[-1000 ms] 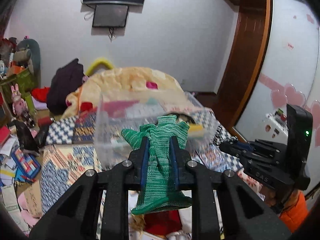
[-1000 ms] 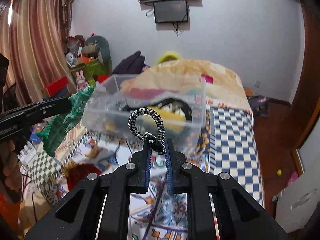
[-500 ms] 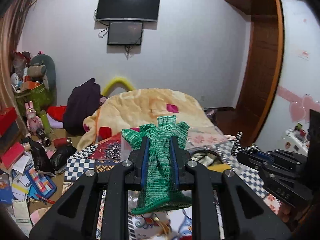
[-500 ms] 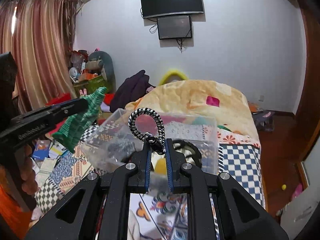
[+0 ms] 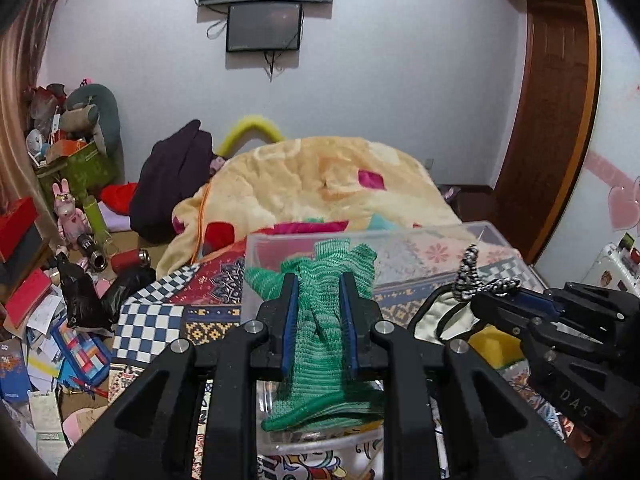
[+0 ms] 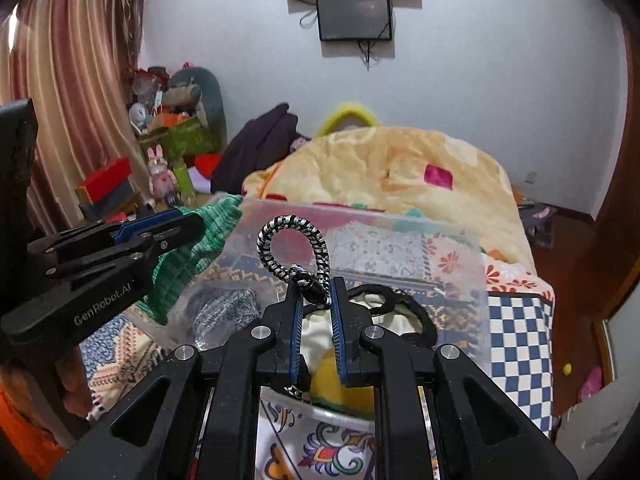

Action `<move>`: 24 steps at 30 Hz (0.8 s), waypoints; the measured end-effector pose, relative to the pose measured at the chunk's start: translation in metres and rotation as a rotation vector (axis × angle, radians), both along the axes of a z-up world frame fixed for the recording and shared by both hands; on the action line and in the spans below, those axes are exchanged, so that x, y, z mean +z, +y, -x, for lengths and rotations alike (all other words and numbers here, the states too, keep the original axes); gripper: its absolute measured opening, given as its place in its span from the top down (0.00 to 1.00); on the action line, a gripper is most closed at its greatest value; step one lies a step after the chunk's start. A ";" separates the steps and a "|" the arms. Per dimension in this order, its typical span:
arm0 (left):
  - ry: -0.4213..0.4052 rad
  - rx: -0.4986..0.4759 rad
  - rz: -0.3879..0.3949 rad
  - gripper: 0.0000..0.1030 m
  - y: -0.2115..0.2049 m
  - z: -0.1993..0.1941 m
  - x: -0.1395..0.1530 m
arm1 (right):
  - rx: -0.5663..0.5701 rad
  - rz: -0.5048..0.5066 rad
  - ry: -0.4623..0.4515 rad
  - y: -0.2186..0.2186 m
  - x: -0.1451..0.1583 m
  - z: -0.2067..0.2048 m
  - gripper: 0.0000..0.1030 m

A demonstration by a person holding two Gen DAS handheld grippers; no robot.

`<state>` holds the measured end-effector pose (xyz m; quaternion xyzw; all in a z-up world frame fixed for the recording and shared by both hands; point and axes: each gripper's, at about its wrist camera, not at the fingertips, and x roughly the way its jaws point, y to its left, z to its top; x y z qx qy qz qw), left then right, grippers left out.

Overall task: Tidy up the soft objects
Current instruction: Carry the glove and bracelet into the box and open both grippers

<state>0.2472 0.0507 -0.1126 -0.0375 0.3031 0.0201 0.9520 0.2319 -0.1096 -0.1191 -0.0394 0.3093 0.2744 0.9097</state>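
My left gripper (image 5: 318,284) is shut on a green knitted glove (image 5: 320,344) and holds it over the near left part of a clear plastic bin (image 5: 360,240) on the bed. My right gripper (image 6: 314,292) is shut on a black-and-white braided cord loop (image 6: 292,240) and holds it above the same bin (image 6: 460,264). The left gripper with the glove (image 6: 192,256) shows at the left of the right wrist view. The right gripper with the cord (image 5: 470,272) shows at the right of the left wrist view. Inside the bin lie a cream piece with black trim (image 6: 400,312), something yellow (image 6: 332,376) and a grey knit (image 6: 224,312).
A yellow blanket (image 5: 320,184) is heaped behind the bin on the patterned bedspread (image 5: 152,328). A dark garment (image 5: 172,184) lies at the far left of the bed. The floor on the left holds toys, boxes and papers (image 5: 60,280). A wooden door frame (image 5: 552,120) stands on the right.
Both grippers have moved forward and down over the bin, still holding the glove and the cord. The bin now sits closer below both of them.
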 end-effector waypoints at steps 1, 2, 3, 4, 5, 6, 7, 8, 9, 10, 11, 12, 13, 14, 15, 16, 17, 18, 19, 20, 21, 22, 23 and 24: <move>0.010 0.000 0.003 0.81 0.000 -0.001 -0.003 | 0.001 0.011 0.005 0.002 -0.002 -0.001 0.88; 0.018 0.000 0.009 0.81 0.000 -0.003 -0.005 | 0.005 0.023 0.011 0.004 -0.005 -0.003 0.88; 0.033 -0.003 0.016 0.81 0.001 -0.006 -0.008 | 0.013 0.040 0.020 0.007 -0.009 -0.004 0.88; 0.043 -0.004 0.019 0.80 0.001 -0.007 -0.010 | 0.016 0.047 0.022 0.008 -0.010 -0.004 0.88; 0.054 -0.005 0.024 0.80 0.001 -0.009 -0.012 | 0.018 0.055 0.024 0.010 -0.012 -0.003 0.88; 0.060 -0.008 0.027 0.80 0.001 -0.010 -0.013 | 0.022 0.064 0.024 0.011 -0.013 -0.003 0.88; 0.066 -0.012 0.032 0.80 0.002 -0.011 -0.015 | 0.026 0.070 0.024 0.012 -0.013 -0.003 0.88; 0.071 -0.016 0.035 0.80 0.001 -0.011 -0.015 | 0.030 0.077 0.025 0.012 -0.013 -0.002 0.86; 0.076 -0.022 0.038 0.78 0.001 -0.011 -0.015 | 0.033 0.084 0.024 0.012 -0.014 -0.001 0.83; 0.085 -0.029 0.046 0.74 0.000 -0.010 -0.014 | 0.036 0.090 0.022 0.013 -0.013 -0.001 0.77; 0.088 -0.034 0.056 0.72 0.001 -0.009 -0.014 | 0.036 0.093 0.019 0.012 -0.013 0.000 0.74; 0.086 -0.038 0.066 0.70 0.001 -0.007 -0.013 | 0.035 0.096 0.016 0.012 -0.012 0.000 0.70; 0.082 -0.041 0.071 0.68 0.002 -0.004 -0.011 | 0.036 0.098 0.012 0.012 -0.011 0.000 0.68; 0.076 -0.044 0.070 0.68 0.002 -0.001 -0.009 | 0.039 0.099 0.005 0.011 -0.009 0.003 0.67; 0.070 -0.049 0.067 0.68 0.001 0.003 -0.006 | 0.040 0.099 -0.002 0.010 -0.007 0.004 0.66; 0.065 -0.055 0.066 0.67 0.001 0.006 -0.003 | 0.040 0.099 -0.008 0.010 -0.005 0.005 0.64; 0.059 -0.062 0.067 0.67 0.001 0.009 0.001 | 0.039 0.098 -0.016 0.009 -0.003 0.007 0.63; 0.052 -0.068 0.068 0.67 0.001 0.012 0.004 | 0.039 0.094 -0.026 0.007 0.001 0.010 0.62; 0.040 -0.076 0.068 0.64 0.000 0.018 0.010 | 0.038 0.092 -0.033 0.006 0.003 0.010 0.62; 0.024 -0.082 0.068 0.61 0.000 0.024 0.015 | 0.033 0.090 -0.048 0.004 0.008 0.014 0.62; 0.006 -0.083 0.066 0.56 -0.001 0.031 0.021 | 0.030 0.090 -0.059 0.002 0.011 0.017 0.62; -0.012 -0.083 0.063 0.51 -0.002 0.038 0.026 | 0.028 0.091 -0.070 0.001 0.014 0.020 0.62; -0.028 -0.085 0.059 0.50 -0.003 0.044 0.031 | 0.027 0.090 -0.085 -0.002 0.018 0.026 0.61; -0.047 -0.088 0.054 0.48 -0.003 0.052 0.037 | 0.025 0.087 -0.095 -0.004 0.021 0.029 0.59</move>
